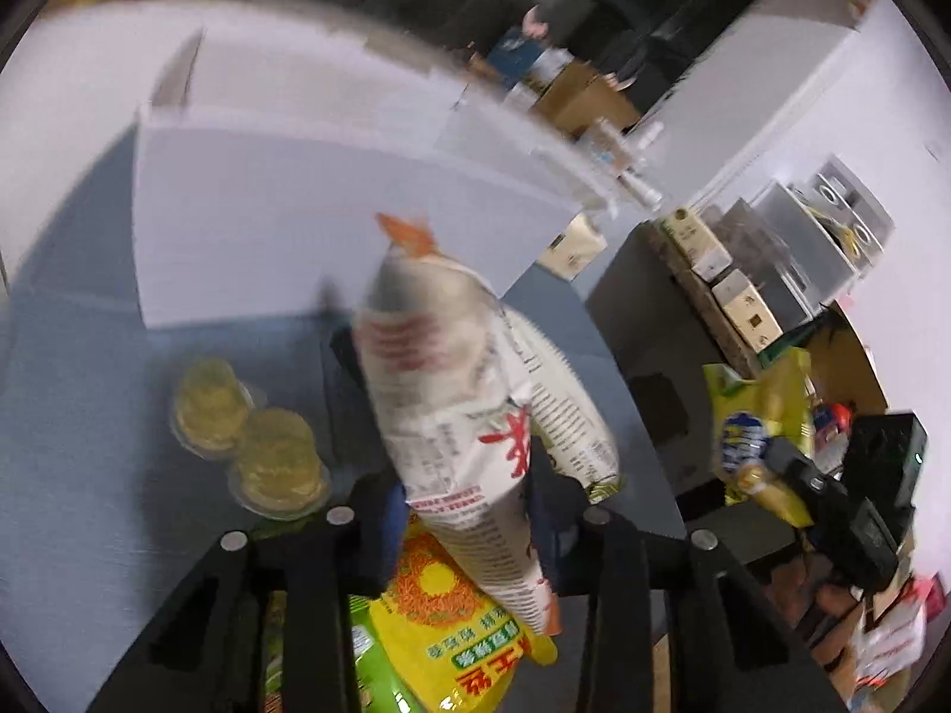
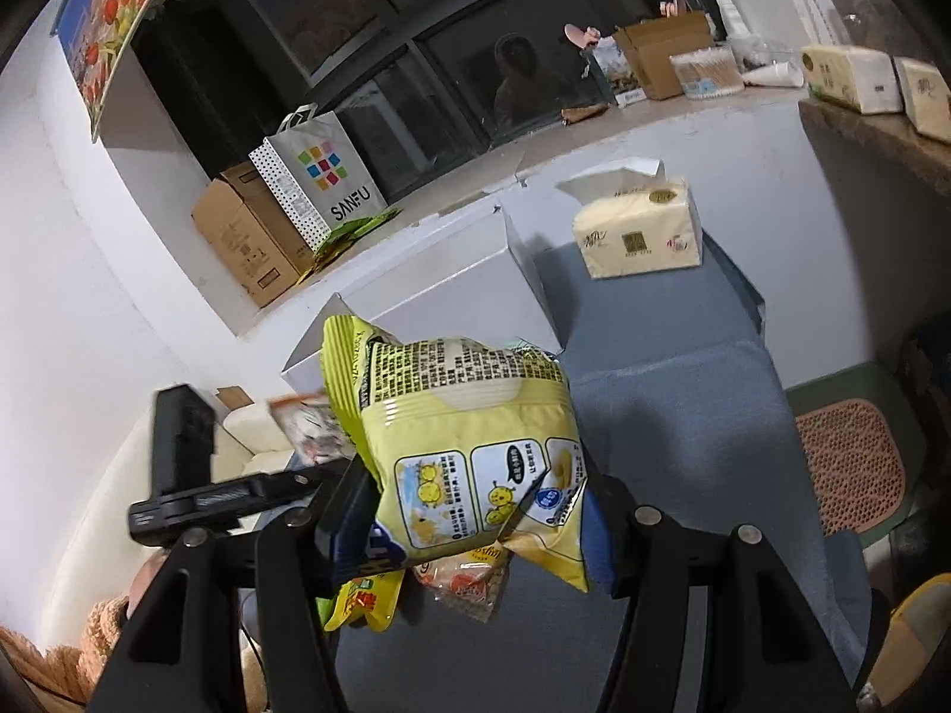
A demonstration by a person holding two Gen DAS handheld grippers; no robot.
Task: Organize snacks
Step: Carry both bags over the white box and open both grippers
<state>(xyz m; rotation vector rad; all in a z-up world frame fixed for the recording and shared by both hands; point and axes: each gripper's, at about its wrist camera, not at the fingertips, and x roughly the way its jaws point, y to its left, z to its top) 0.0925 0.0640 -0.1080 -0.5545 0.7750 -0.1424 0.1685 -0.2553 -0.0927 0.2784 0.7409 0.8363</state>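
Observation:
My left gripper (image 1: pixel 469 511) is shut on a white snack bag with red print (image 1: pixel 463 416) and holds it up above the blue-grey table (image 1: pixel 89 445), in front of a white box (image 1: pixel 333 202). My right gripper (image 2: pixel 475 529) is shut on a pale yellow chip bag (image 2: pixel 469 445) and holds it above the table (image 2: pixel 683 428); this bag and gripper also show in the left wrist view (image 1: pixel 755 422). A yellow snack bag (image 1: pixel 452 630) and a green one (image 1: pixel 374 665) lie below the left gripper. Two clear tubs of yellow cookies (image 1: pixel 249 434) stand at the left.
A tissue pack (image 2: pixel 639 232) sits on the table beside the white box (image 2: pixel 452 291). More snack bags (image 2: pixel 463 582) lie under the right gripper. A cardboard box (image 2: pixel 249 237) and a paper bag (image 2: pixel 321 178) stand on the window ledge. A shelf with tissue packs (image 1: pixel 713 273) is at the right.

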